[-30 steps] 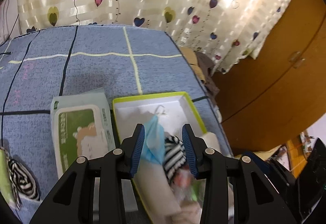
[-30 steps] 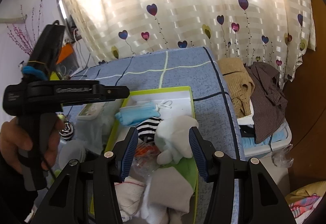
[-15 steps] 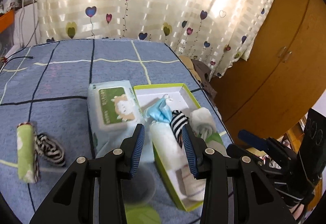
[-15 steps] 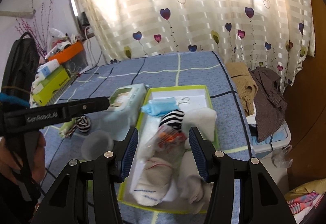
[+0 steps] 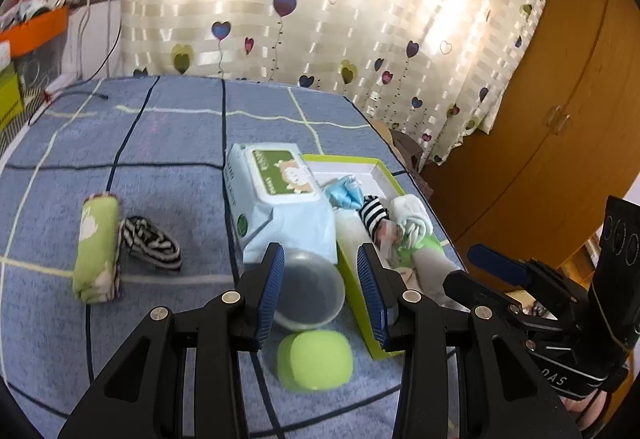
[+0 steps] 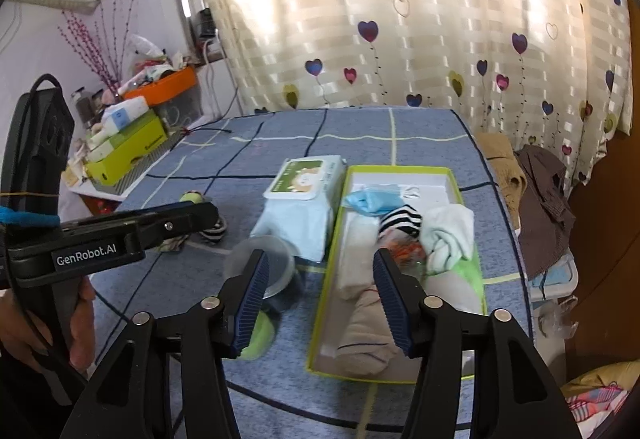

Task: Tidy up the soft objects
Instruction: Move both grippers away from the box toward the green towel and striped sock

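A green-rimmed white box (image 6: 454,179) lies on the blue bedspread and holds a blue face mask (image 6: 374,201), a striped sock (image 6: 402,221), a white cloth (image 6: 448,235) and other rolled soft items. A wet-wipes pack (image 5: 276,195) lies left of the box. A green rolled towel (image 5: 96,247) and a second striped sock (image 5: 150,243) lie further left. My left gripper (image 5: 320,291) is open and empty above a clear plastic cup (image 5: 312,293). My right gripper (image 6: 320,299) is open and empty, held above the box's near end.
A green ball (image 5: 316,361) lies near the cup. Clothes (image 6: 540,191) pile off the bed's right edge beside a wooden wardrobe (image 5: 560,119). Boxes and an orange bin (image 6: 164,85) stand at the far left. A heart-print curtain (image 6: 400,19) hangs behind.
Both grippers have pulled back and up from the box, so more of the bed shows. The blue mask that was between the left fingers now lies in the box.
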